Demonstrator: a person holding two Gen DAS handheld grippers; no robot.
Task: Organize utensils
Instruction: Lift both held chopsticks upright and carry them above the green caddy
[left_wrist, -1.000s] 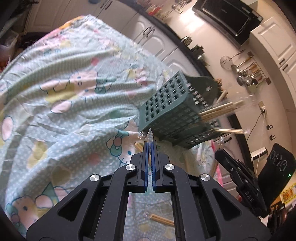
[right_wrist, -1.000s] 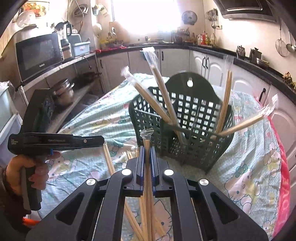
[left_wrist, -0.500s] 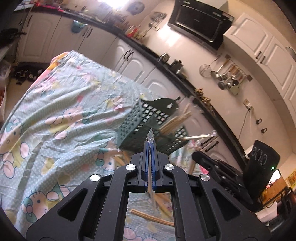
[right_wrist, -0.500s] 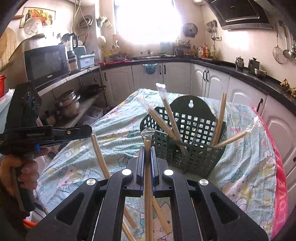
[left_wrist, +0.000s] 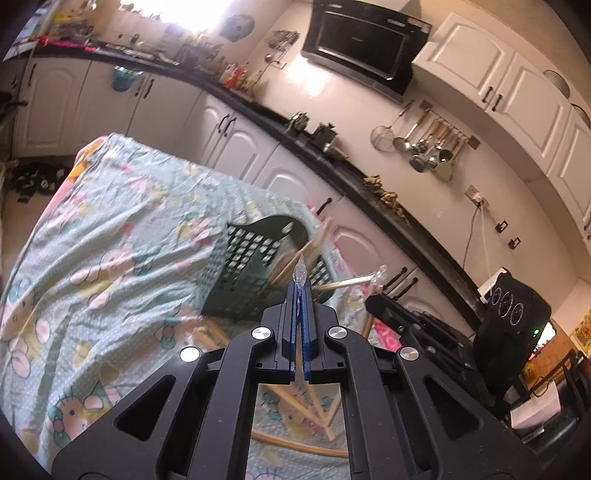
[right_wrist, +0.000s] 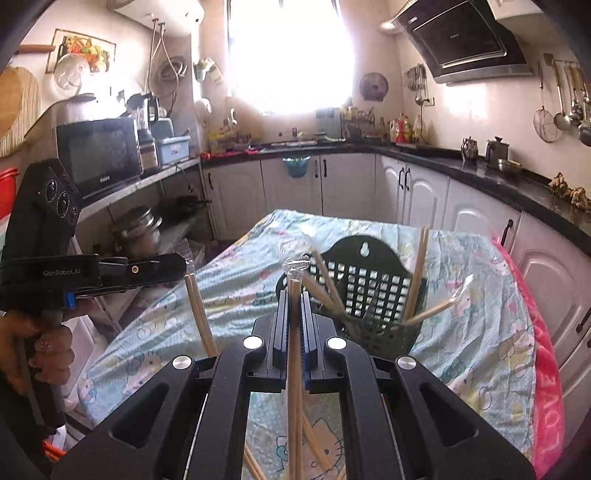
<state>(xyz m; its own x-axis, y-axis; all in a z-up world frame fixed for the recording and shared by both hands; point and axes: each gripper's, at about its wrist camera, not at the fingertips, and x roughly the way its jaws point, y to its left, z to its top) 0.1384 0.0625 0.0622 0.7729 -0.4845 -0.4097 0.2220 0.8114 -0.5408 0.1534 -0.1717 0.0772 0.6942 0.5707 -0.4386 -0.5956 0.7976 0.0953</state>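
A dark green mesh basket (left_wrist: 236, 273) (right_wrist: 373, 284) stands on the patterned tablecloth (left_wrist: 110, 240) and holds several wrapped chopstick pairs, leaning outward. My left gripper (left_wrist: 300, 295) is shut on a wrapped pair of chopsticks; the clear wrapper tip (left_wrist: 300, 267) pokes out past its fingers. In the right wrist view that pair (right_wrist: 199, 314) hangs down from the left gripper (right_wrist: 181, 264). My right gripper (right_wrist: 295, 299) is shut on another wrapped pair (right_wrist: 294, 369), which runs down between its fingers. Both grippers hover above the cloth, short of the basket.
Loose chopsticks (left_wrist: 303, 445) (right_wrist: 314, 439) lie on the cloth below the grippers. A person's hand (right_wrist: 48, 347) grips the left tool's handle. White cabinets under a black counter (right_wrist: 480, 173) ring the table; a microwave (right_wrist: 99, 155) sits on a shelf at left.
Both grippers have risen from the cloth with their chopstick pairs still clamped. The basket now sits lower and smaller in both views, and the left view has rolled.
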